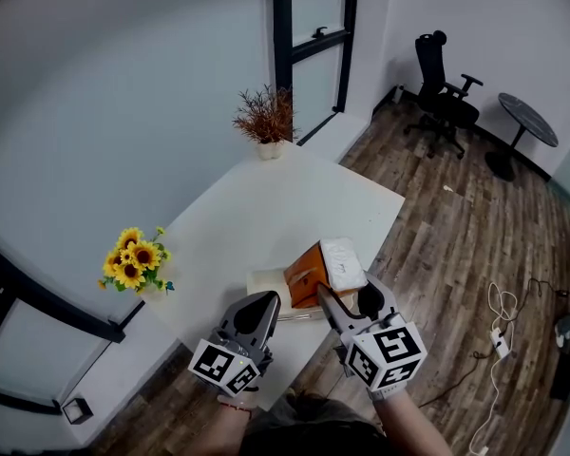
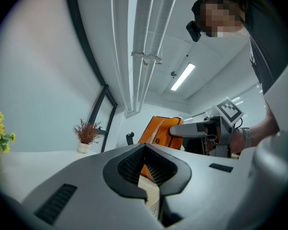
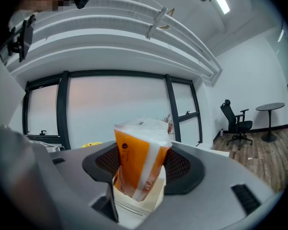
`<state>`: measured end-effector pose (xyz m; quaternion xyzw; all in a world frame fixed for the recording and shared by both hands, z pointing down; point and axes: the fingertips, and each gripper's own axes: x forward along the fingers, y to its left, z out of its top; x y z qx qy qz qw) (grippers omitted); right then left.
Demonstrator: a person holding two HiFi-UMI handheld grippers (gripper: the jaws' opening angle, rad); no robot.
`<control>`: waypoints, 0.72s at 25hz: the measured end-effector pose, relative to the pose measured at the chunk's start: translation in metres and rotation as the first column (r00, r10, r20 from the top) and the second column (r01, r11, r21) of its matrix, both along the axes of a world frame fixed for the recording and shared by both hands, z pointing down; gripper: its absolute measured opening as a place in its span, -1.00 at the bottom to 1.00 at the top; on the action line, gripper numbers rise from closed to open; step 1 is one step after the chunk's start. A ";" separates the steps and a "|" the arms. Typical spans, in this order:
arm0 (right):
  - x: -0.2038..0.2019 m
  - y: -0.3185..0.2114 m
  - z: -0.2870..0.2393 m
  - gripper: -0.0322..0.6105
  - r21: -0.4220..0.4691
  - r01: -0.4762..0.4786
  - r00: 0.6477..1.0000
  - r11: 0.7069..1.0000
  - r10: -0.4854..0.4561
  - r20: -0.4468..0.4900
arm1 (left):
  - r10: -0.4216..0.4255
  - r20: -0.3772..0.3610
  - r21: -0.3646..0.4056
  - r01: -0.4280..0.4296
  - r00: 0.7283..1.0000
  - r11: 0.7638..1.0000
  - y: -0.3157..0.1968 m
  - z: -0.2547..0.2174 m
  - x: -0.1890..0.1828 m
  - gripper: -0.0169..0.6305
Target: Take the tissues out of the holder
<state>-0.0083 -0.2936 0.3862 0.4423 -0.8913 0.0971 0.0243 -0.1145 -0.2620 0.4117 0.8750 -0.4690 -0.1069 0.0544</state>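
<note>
An orange tissue pack (image 1: 325, 266) with a white top stands tilted, its lower end in a cream holder (image 1: 263, 281) near the front edge of the white table (image 1: 266, 207). My right gripper (image 1: 345, 293) is shut on the pack: in the right gripper view the pads press both sides of the pack (image 3: 139, 162), above the holder (image 3: 134, 202). My left gripper (image 1: 268, 297) is at the holder's near left edge. Its tips (image 2: 144, 146) are closed there, and the holder (image 2: 151, 190) and pack (image 2: 158, 131) show past them.
A vase of sunflowers (image 1: 133, 259) stands at the table's left edge and a dried plant in a pot (image 1: 266, 122) at its far corner. On the wooden floor to the right are an office chair (image 1: 442, 93), a round side table (image 1: 527, 122) and loose cables (image 1: 499, 331).
</note>
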 end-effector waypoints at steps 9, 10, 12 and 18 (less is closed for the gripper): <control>-0.002 0.002 -0.007 -0.08 0.012 0.005 1.000 1.000 -0.005 -0.008 | -0.015 -0.012 0.015 0.015 1.000 1.000 0.003 -0.010 -0.010 -0.92; -0.003 0.002 -0.007 -0.08 0.013 0.004 1.000 1.000 -0.004 -0.007 | -0.019 -0.014 0.016 0.019 1.000 1.000 0.004 -0.011 -0.011 -0.92; -0.003 0.002 -0.008 -0.08 0.014 0.004 1.000 1.000 -0.004 -0.007 | -0.024 -0.017 0.019 0.024 1.000 1.000 0.004 -0.013 -0.014 -0.92; -0.003 0.003 -0.007 -0.08 0.012 -0.001 1.000 1.000 0.001 -0.006 | -0.021 -0.022 0.020 0.021 1.000 1.000 0.005 -0.014 -0.015 -0.92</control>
